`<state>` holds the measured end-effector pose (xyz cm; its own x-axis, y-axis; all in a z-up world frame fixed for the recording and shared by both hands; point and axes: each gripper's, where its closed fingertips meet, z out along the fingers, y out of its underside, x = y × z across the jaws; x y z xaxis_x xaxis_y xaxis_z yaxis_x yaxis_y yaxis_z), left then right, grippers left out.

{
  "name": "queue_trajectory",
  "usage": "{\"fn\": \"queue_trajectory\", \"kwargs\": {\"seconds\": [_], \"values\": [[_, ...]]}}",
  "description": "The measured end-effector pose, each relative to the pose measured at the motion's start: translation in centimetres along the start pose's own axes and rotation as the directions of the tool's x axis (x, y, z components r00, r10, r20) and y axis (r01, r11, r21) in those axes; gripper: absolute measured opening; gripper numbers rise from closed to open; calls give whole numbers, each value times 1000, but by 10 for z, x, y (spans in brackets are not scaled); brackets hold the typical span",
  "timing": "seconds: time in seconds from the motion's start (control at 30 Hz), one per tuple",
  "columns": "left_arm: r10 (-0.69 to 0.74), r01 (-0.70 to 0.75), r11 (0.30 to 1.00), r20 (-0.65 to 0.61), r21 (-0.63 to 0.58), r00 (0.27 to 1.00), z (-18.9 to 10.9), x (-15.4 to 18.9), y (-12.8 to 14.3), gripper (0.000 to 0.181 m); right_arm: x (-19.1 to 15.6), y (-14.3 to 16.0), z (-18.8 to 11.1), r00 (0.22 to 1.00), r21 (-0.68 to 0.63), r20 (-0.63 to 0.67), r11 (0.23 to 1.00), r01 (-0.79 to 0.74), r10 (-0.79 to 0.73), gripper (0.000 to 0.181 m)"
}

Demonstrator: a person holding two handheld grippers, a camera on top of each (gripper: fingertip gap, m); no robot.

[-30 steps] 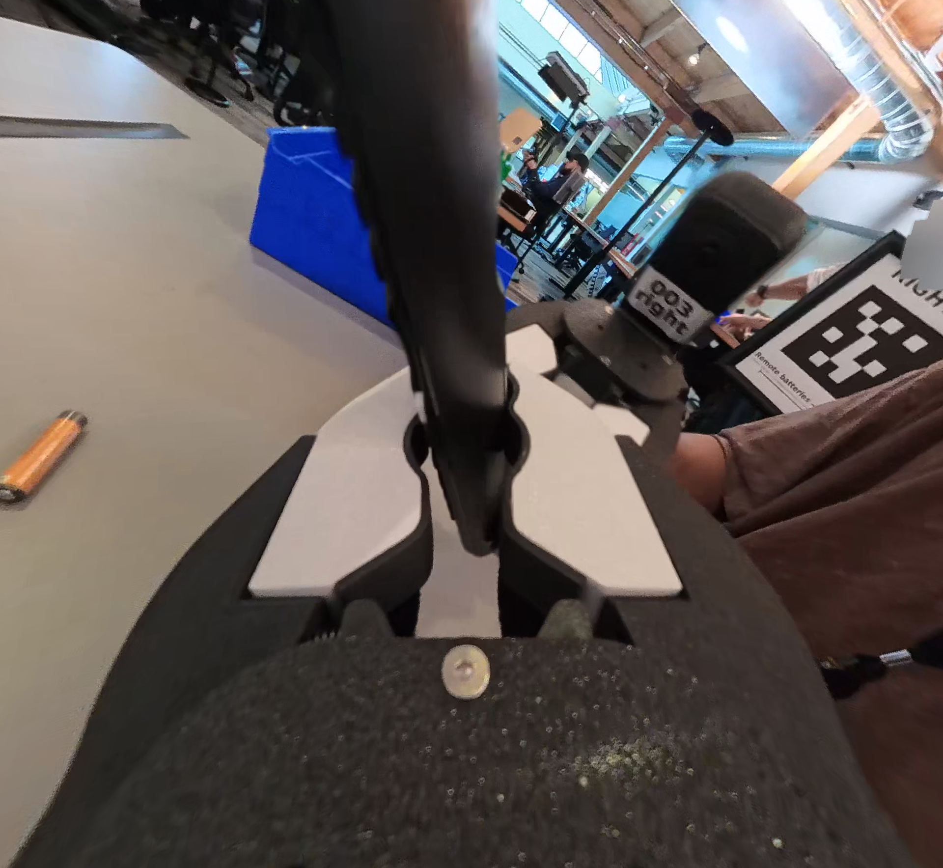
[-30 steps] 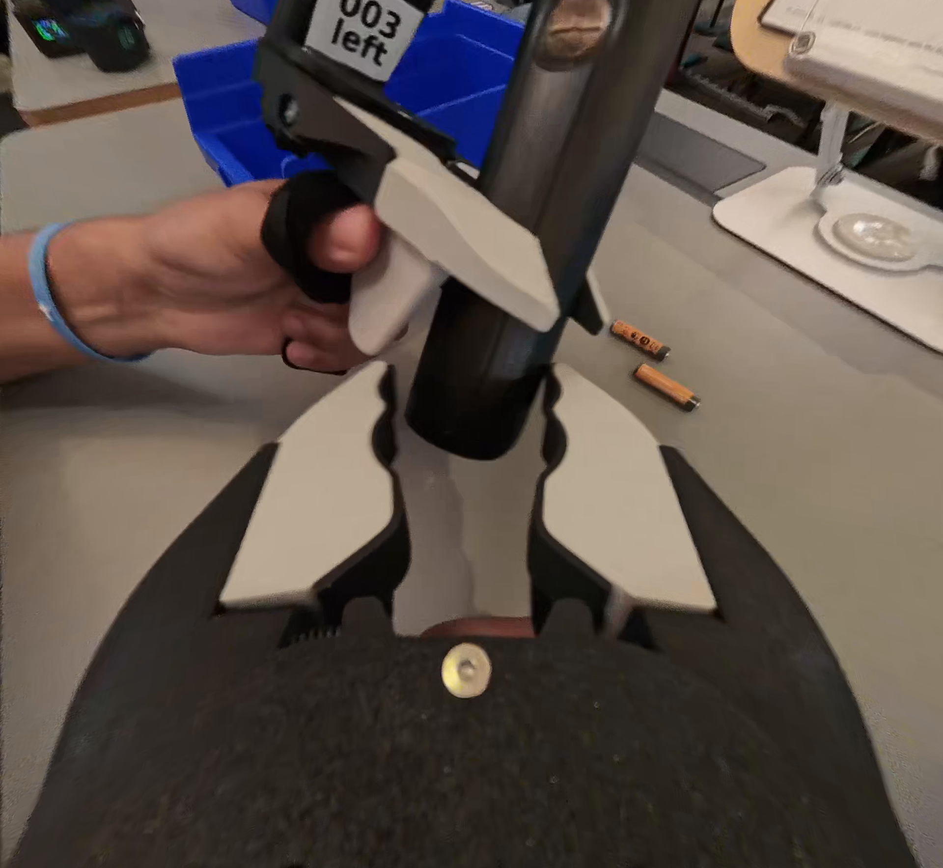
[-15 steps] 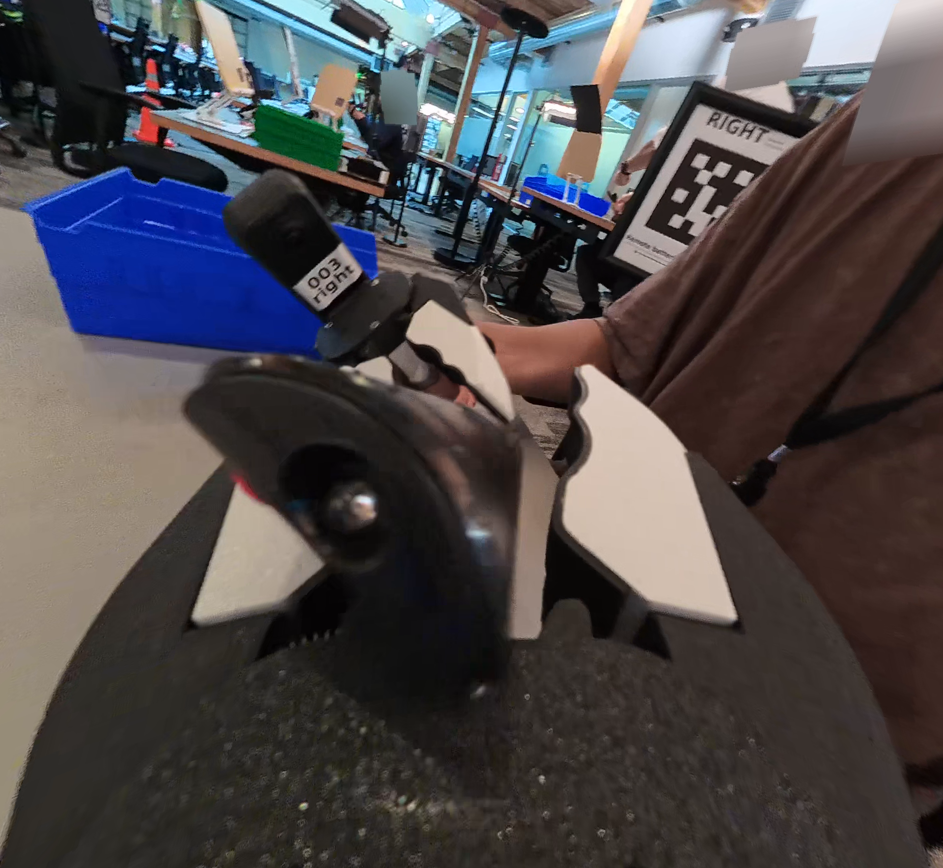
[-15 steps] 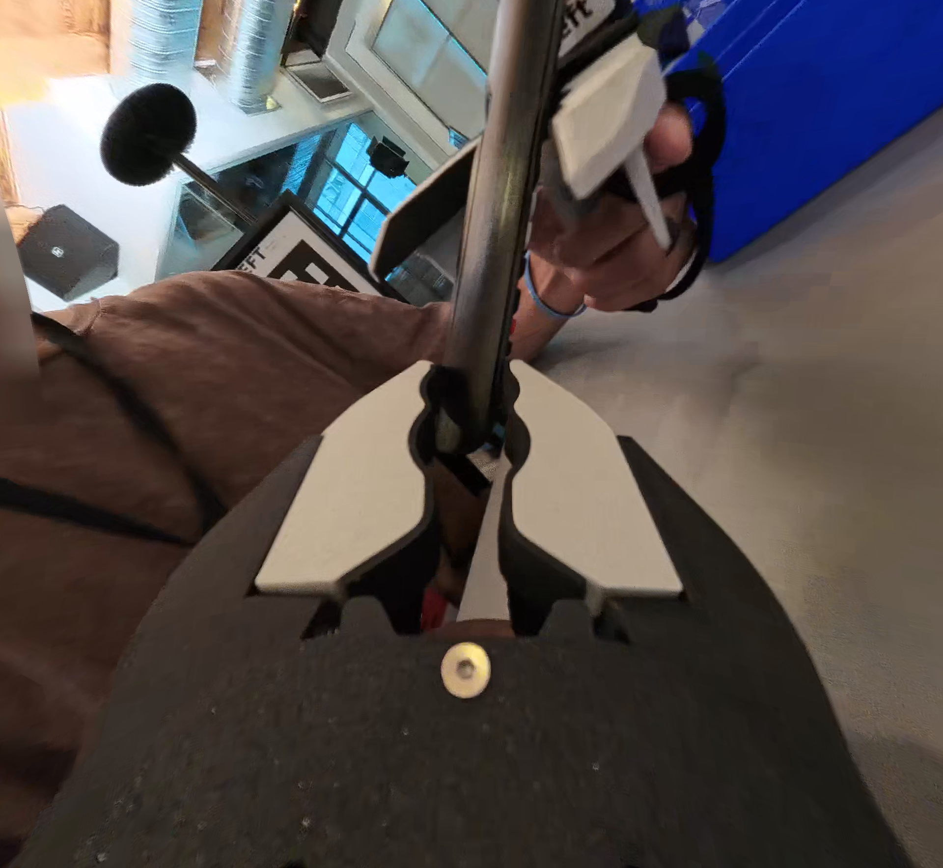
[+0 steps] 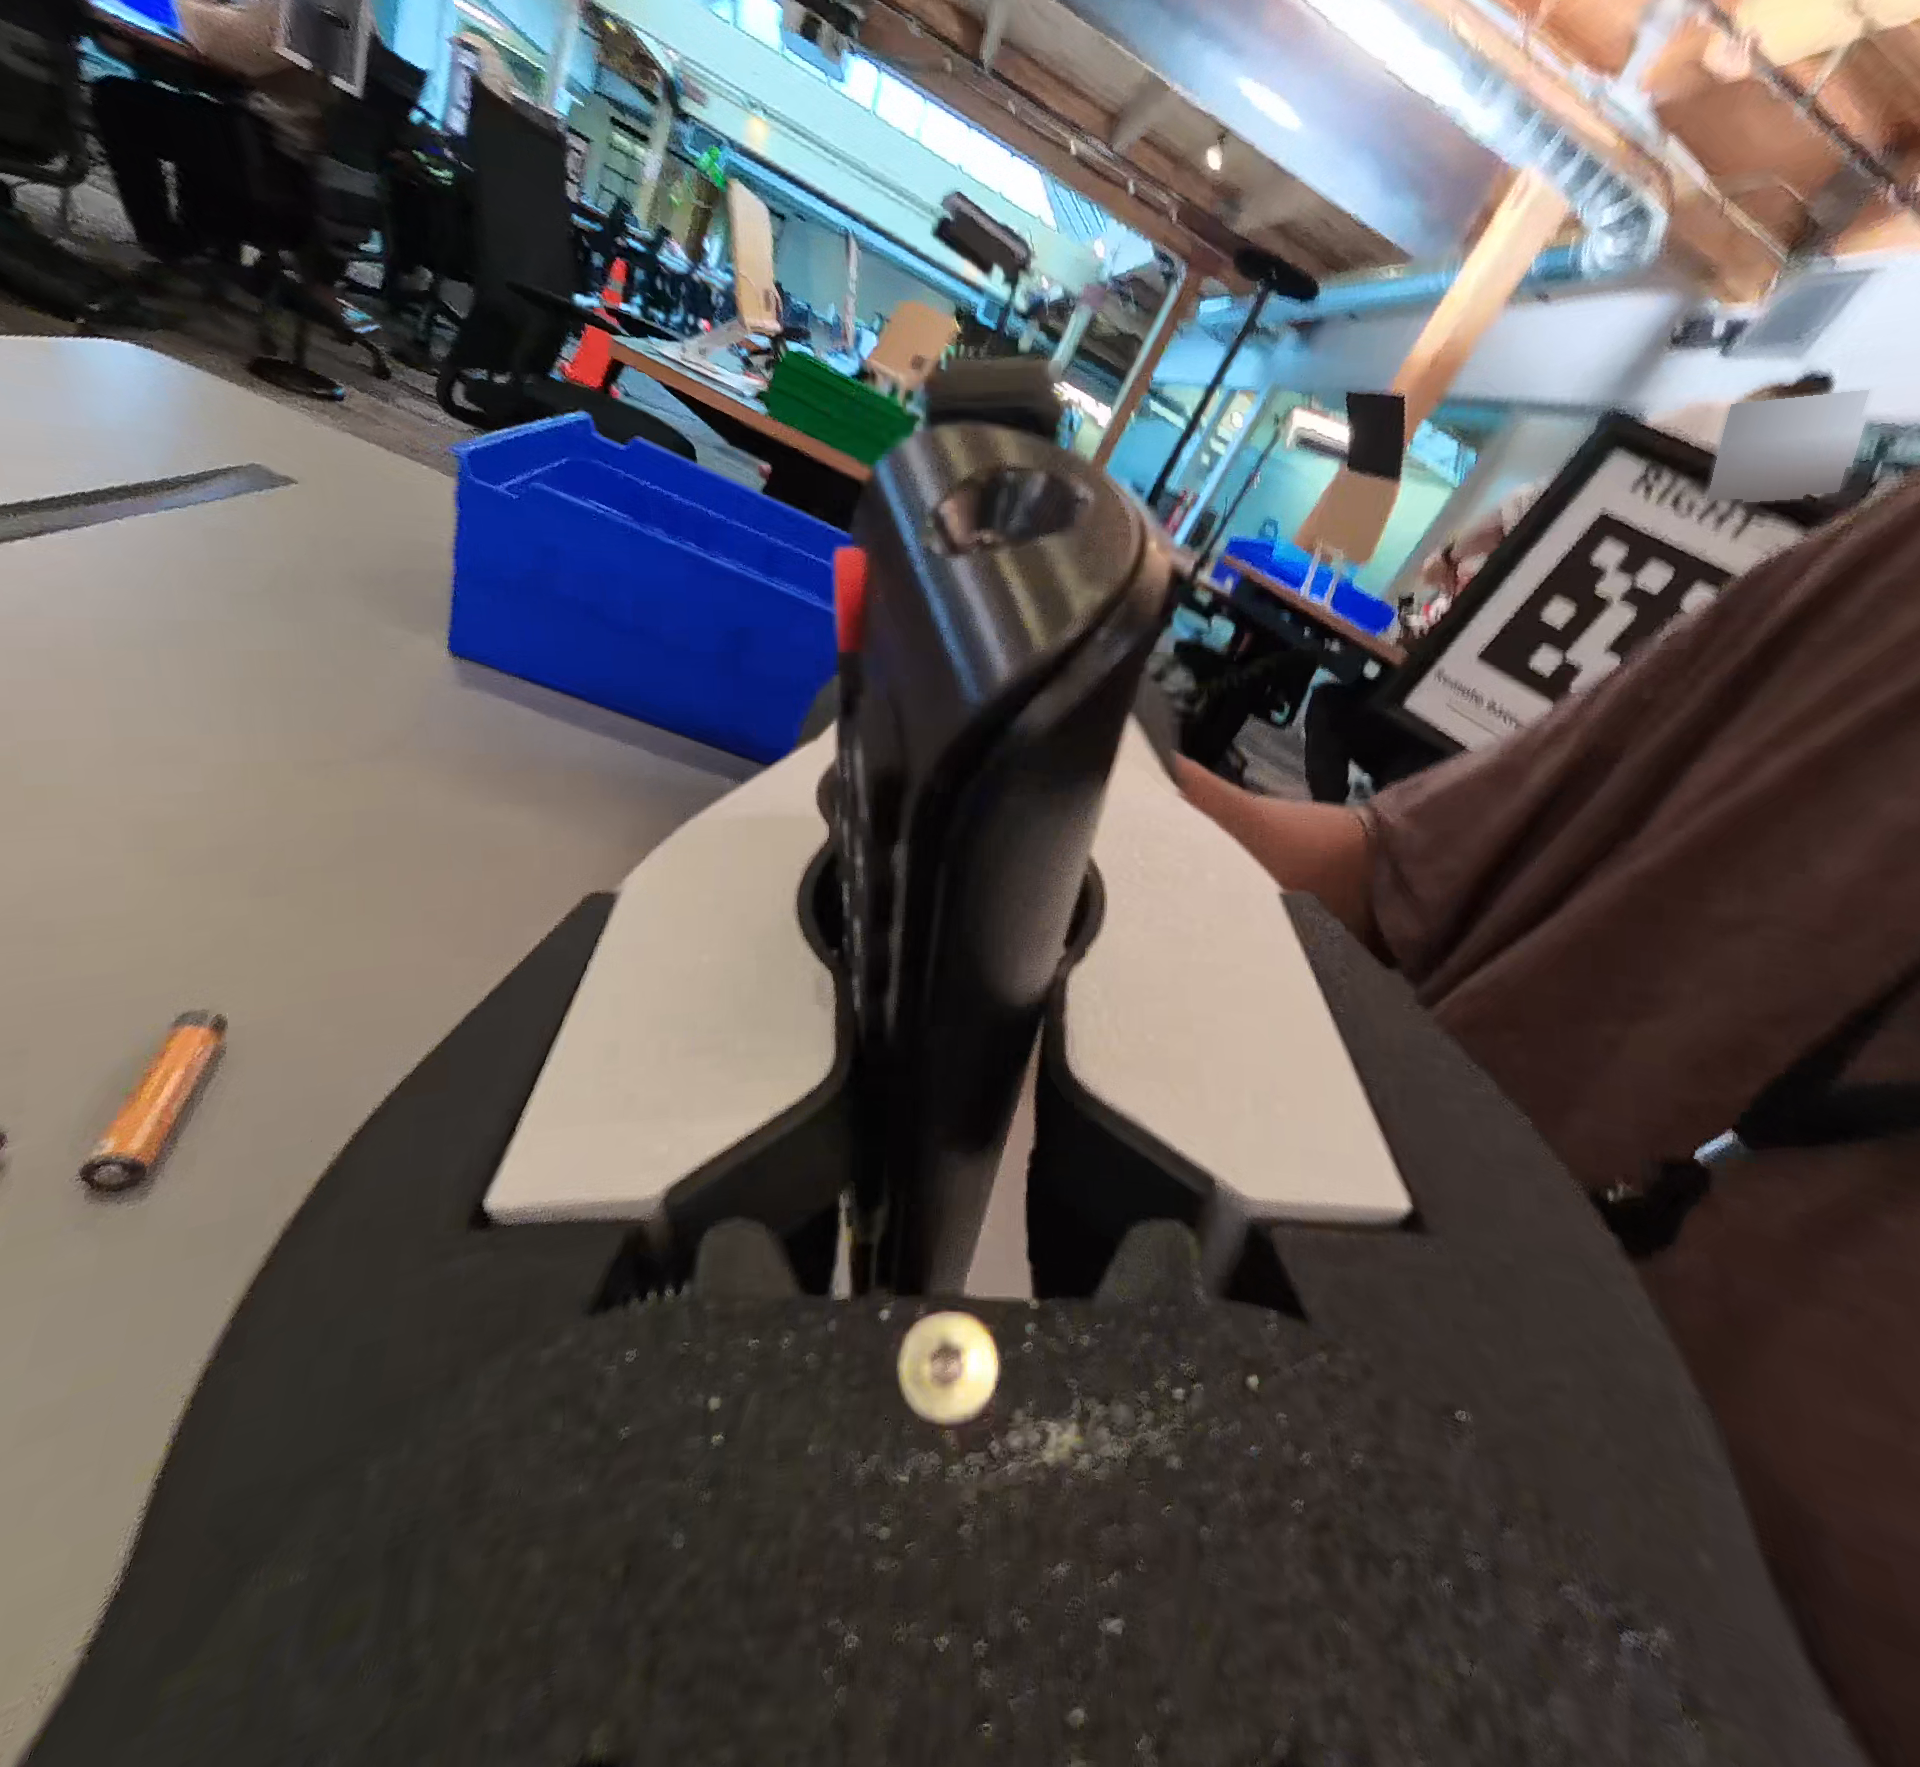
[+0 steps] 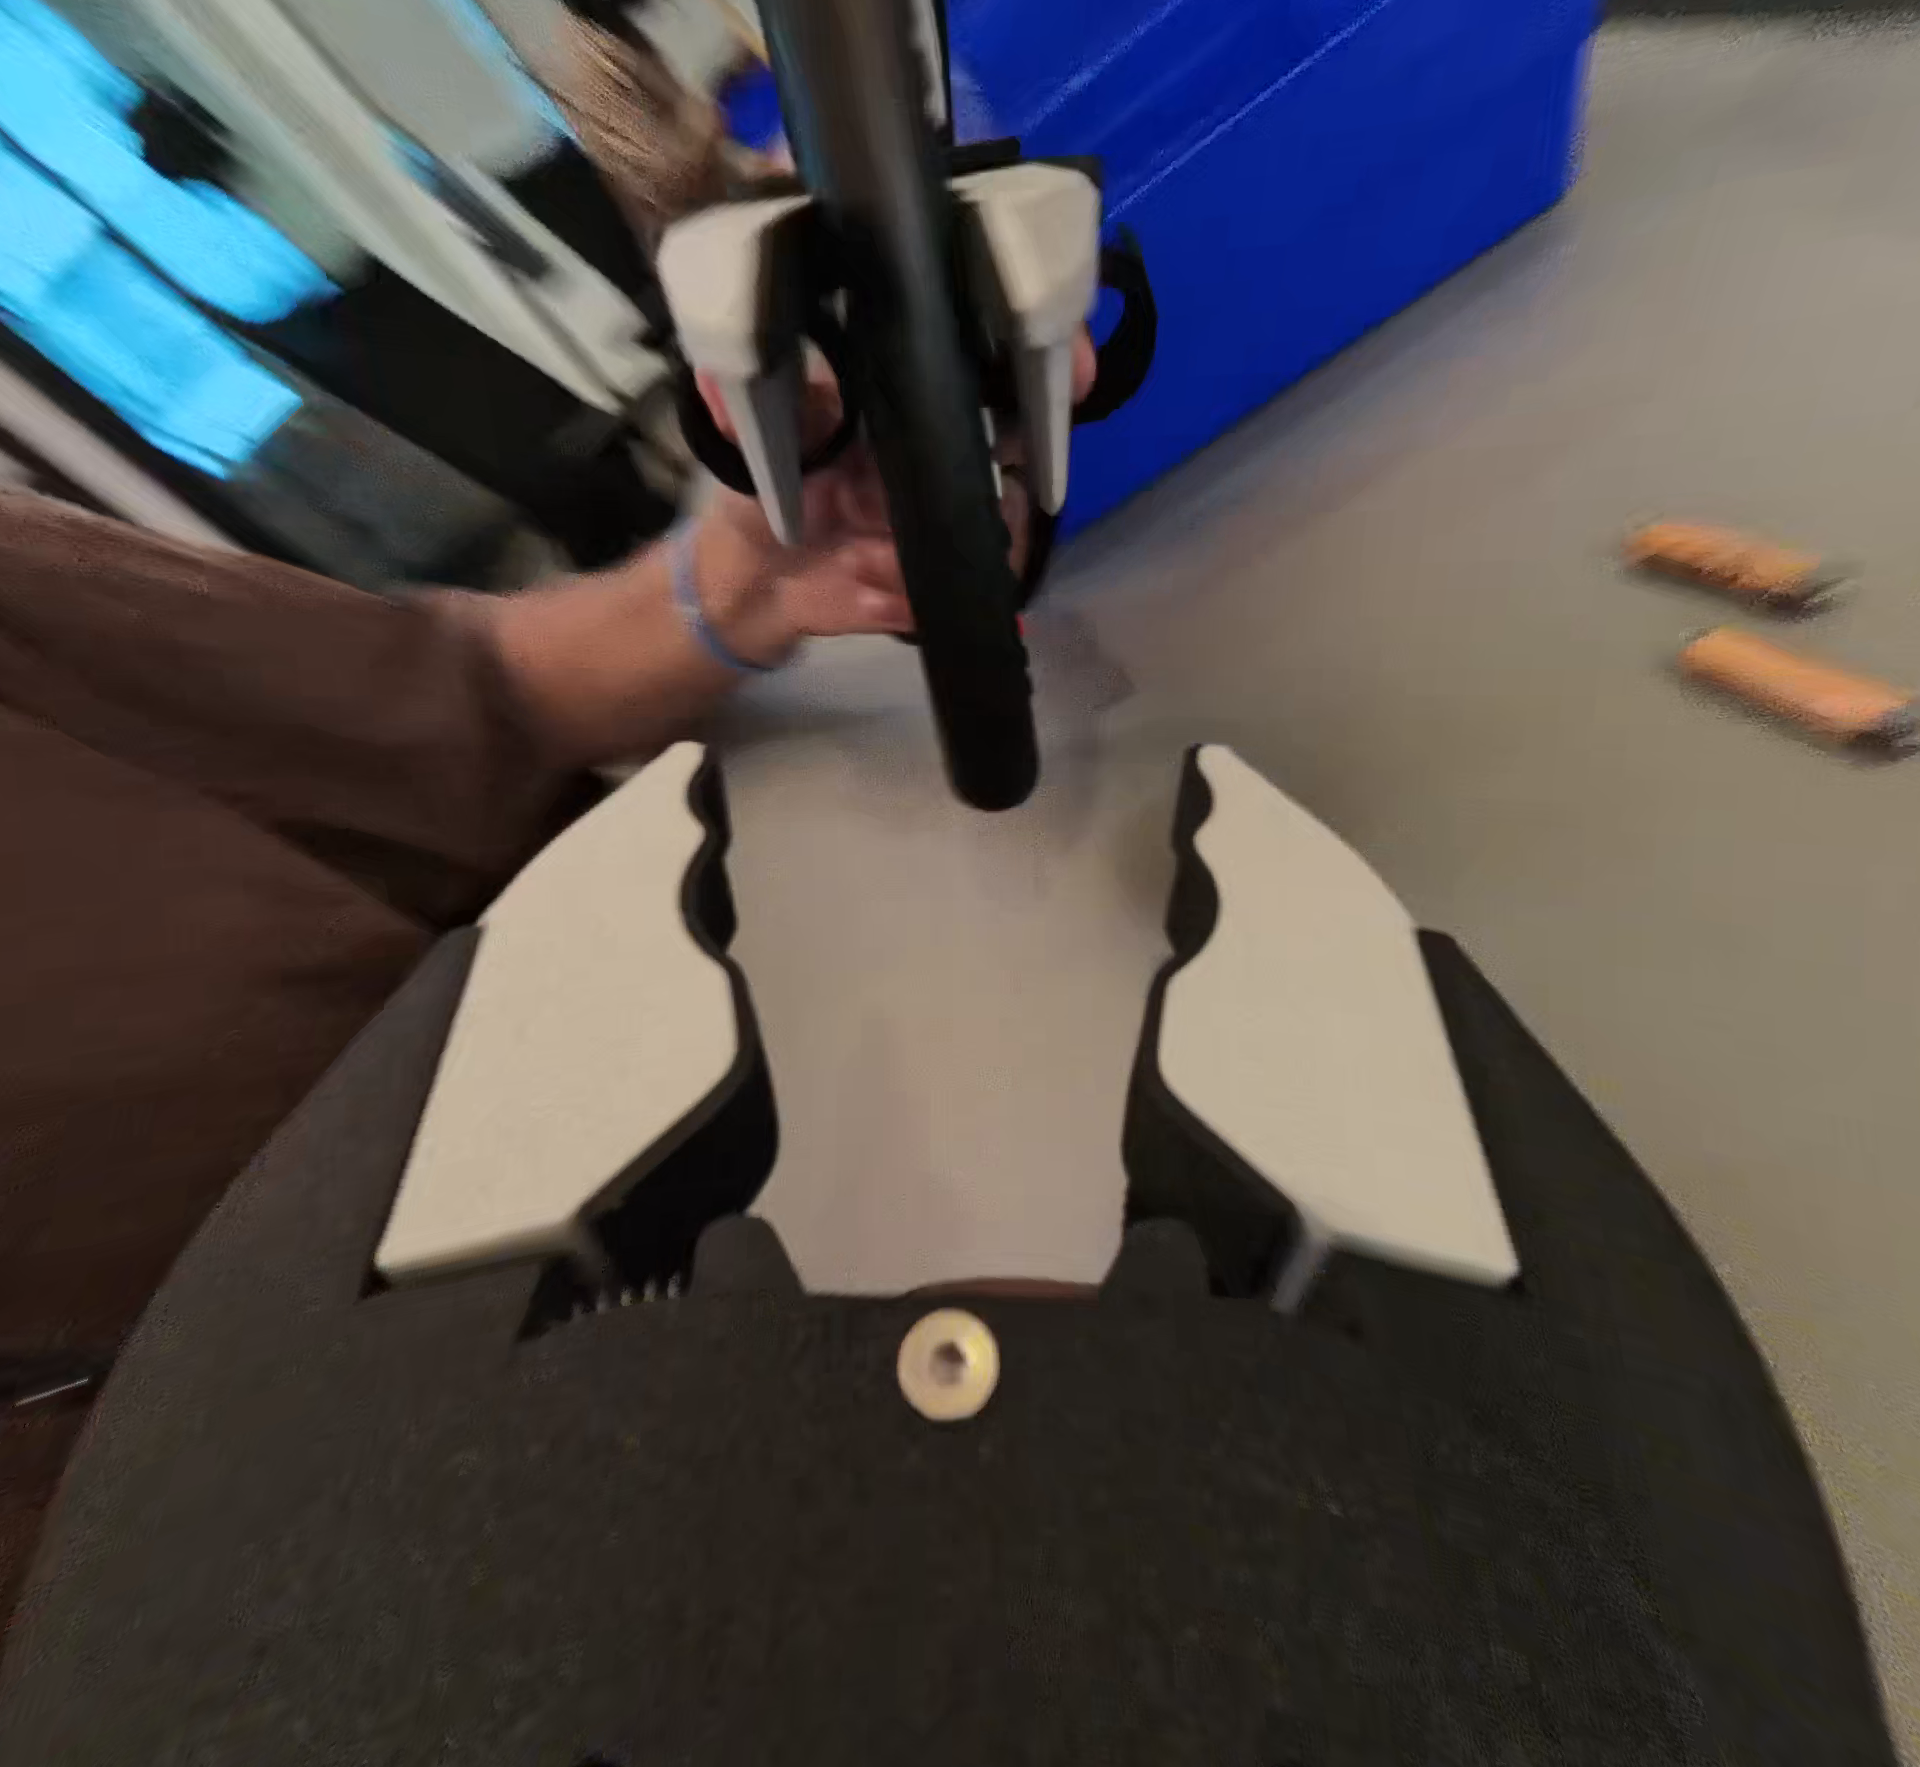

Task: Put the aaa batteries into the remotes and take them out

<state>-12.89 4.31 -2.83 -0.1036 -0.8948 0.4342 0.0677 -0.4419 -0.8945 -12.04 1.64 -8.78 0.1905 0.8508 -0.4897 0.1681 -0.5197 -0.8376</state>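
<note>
Left hand-held gripper [image 5: 951, 896] clamped the black remote [image 5: 977, 782] edge-on.
Right hand-held gripper [image 6: 951, 844] stood wide, empty, just below the remote; two orange batteries [image 6: 1792, 689] lay on the counter [image 6: 1455, 574] beside it.

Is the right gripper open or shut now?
Open. The right gripper has its fingers spread wide; the black remote is not between them.
</note>
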Motion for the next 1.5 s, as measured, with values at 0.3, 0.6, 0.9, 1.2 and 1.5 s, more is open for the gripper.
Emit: {"fn": "queue_trajectory", "kwargs": {"seconds": [0.3,0.6,0.9,1.2,1.5], "values": [[-171,167,983,47,80,984,12,-19,-5,35,40,20,60,760,-272,-514,916,294,-397,85],[-77,70,997,-231,-38,970,14,38,-2,73,-32,9,41,989,48,145,999,-11,4,27],[0,-85,982,-453,-167,892,17,73,10,85,-102,12,8,658,-147,713,969,-198,243,27],[116,-194,968,-399,-161,909,25,63,23,60,-84,11,-1,637,-194,697,942,-275,330,33],[249,-247,969,-104,32,963,3,16,1,60,-13,-13,-10,998,77,66,997,-31,26,77]]}}
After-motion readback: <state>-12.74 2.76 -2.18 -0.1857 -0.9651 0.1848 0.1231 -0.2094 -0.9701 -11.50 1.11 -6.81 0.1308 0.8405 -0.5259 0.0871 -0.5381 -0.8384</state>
